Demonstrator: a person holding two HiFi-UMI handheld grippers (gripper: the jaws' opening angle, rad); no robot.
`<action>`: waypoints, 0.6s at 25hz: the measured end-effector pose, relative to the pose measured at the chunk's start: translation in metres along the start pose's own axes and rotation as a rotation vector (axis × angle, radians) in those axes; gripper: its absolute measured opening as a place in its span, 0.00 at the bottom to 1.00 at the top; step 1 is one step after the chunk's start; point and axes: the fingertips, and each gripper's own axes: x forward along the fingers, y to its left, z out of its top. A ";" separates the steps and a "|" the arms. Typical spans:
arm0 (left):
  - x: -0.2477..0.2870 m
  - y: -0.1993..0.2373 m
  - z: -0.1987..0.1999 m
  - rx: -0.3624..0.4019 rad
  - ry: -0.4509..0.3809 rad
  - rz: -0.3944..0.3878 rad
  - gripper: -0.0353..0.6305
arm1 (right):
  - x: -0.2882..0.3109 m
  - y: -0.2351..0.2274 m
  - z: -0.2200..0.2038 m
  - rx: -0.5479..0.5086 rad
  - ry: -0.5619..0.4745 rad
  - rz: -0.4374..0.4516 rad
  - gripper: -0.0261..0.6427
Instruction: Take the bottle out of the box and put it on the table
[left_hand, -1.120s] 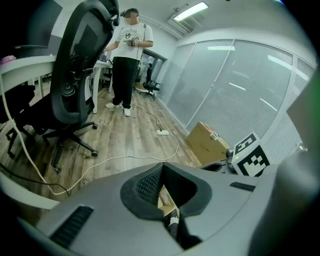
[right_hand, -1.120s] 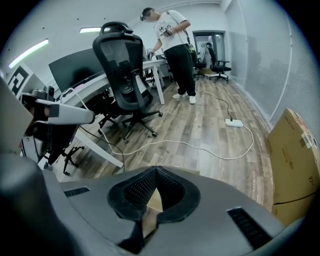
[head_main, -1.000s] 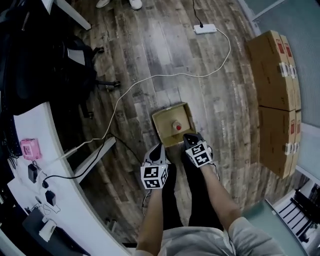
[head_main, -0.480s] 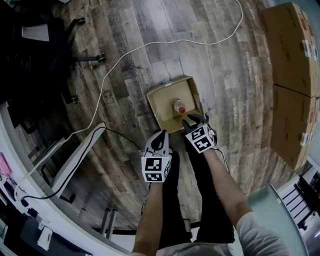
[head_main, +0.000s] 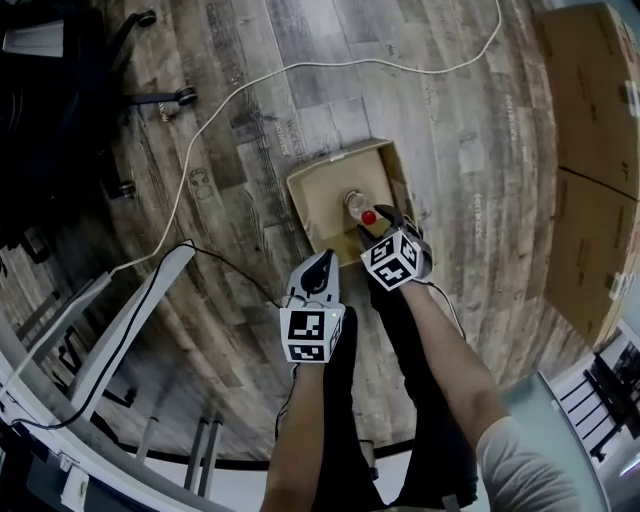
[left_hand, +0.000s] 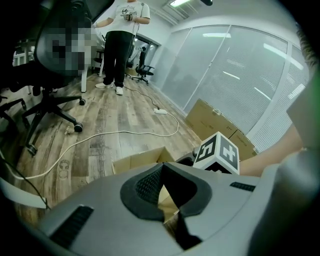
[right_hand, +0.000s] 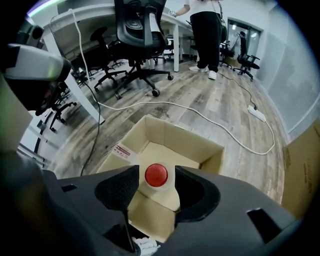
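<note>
Bottle (head_main: 356, 205) upright inside open box (head_main: 315, 200) on floor (head_main: 240, 110), long axis vertical, red cap (right_hand: 156, 175) up; right gripper (head_main: 385, 228) fingers just opening, now wide astride cap, not touching; left gripper (head_main: 320, 268) fingers narrow, tips together, empty.

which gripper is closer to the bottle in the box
Right. The right gripper, fingers just opened, sits over the bottle, its cap showing between them; the left gripper hangs outside the box, by its near wall.
</note>
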 end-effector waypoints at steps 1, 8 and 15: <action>0.002 0.001 -0.003 -0.002 -0.002 0.001 0.07 | 0.005 0.000 -0.001 -0.013 0.005 0.006 0.42; 0.004 0.010 -0.014 -0.006 -0.021 0.006 0.07 | 0.020 0.002 -0.001 -0.091 0.044 -0.005 0.31; -0.015 0.014 -0.017 -0.024 -0.030 0.026 0.07 | 0.010 0.009 -0.003 -0.129 0.074 -0.009 0.31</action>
